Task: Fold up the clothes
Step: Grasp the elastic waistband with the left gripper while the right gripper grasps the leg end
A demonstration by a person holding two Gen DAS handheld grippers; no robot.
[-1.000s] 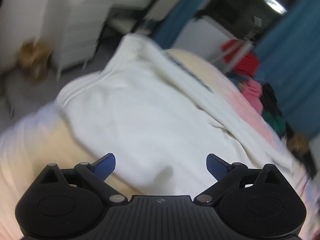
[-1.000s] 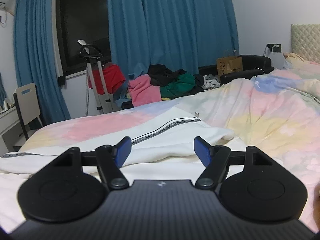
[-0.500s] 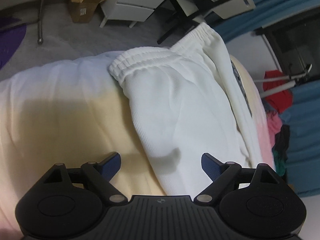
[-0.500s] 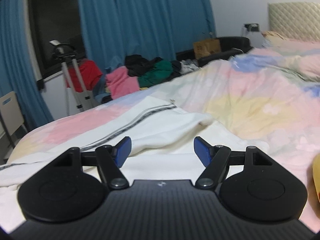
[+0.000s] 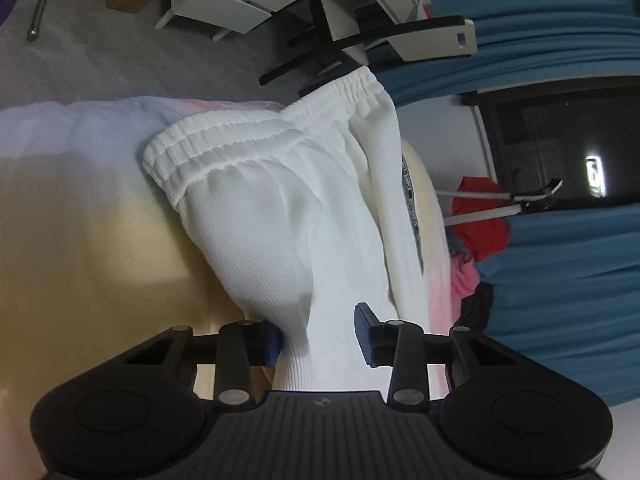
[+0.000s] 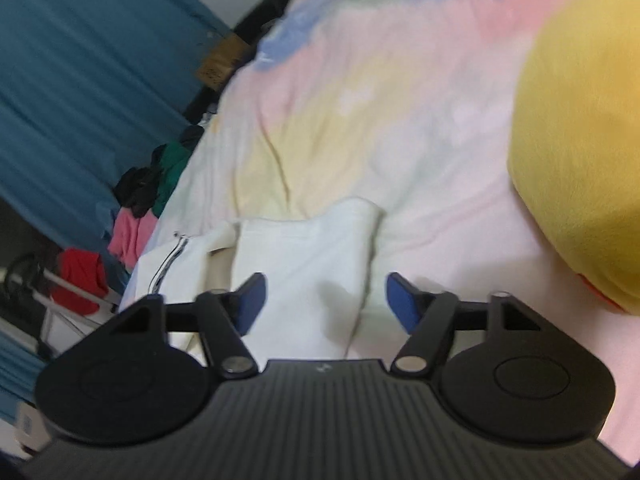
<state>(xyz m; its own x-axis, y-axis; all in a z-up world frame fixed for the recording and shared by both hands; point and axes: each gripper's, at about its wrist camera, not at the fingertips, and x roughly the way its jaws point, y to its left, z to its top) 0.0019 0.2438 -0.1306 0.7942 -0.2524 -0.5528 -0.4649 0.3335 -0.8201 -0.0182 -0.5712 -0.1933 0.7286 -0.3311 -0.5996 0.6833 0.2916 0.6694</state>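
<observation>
Since the white trousers look soft and floppy, both grippers' spread fingers should pinch the edges

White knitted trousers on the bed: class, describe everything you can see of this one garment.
The white knitted trousers look like soft ribbed cotton, with a gathered elastic waistband and a dark patterned side stripe. They lie lengthwise on the pastel bedcover, partly folded over themselves. Fabric sits between the blue pads of the left gripper, not yet pinched; the open right gripper hovers over the leg end.
</observation>
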